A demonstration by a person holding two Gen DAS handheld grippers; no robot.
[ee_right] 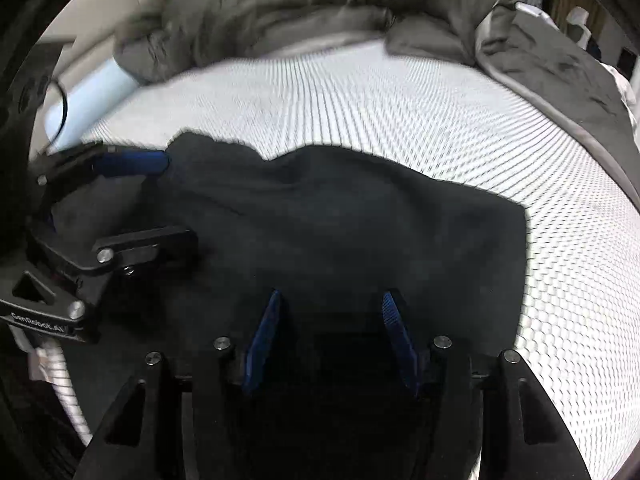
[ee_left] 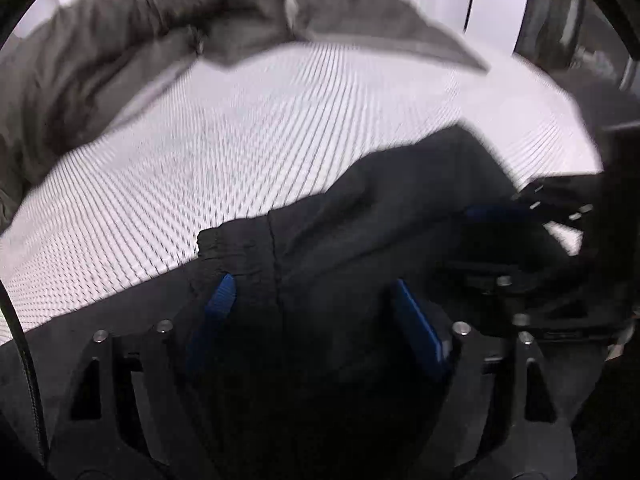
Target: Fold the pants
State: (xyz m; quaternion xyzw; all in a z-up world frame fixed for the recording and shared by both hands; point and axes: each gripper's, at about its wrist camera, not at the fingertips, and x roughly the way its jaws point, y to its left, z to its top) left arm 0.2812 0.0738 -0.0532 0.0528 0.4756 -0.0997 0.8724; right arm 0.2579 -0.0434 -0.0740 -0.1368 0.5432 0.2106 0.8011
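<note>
Black pants (ee_left: 400,200) lie crumpled on a white textured mattress (ee_left: 240,140), their elastic waistband (ee_left: 236,240) toward the left. My left gripper (ee_left: 314,284) points down into them with its jaws apart. Dark cloth rises between its blue pads (ee_left: 420,332) and laps over the left one; I see no pinch. In the right wrist view the pants (ee_right: 340,220) spread wide across the mattress (ee_right: 400,100). My right gripper (ee_right: 332,296) hangs just over the cloth, jaws apart, and the left gripper (ee_right: 136,204) reaches in from the left edge. The right gripper (ee_left: 500,244) shows at the right of the left wrist view.
A rumpled grey duvet (ee_right: 320,0) is heaped along the far side of the bed and down its right edge; the grey duvet (ee_left: 120,40) fills the upper left of the left wrist view. A pale blue roll (ee_right: 92,100) lies at the far left. Bare mattress lies beyond the pants.
</note>
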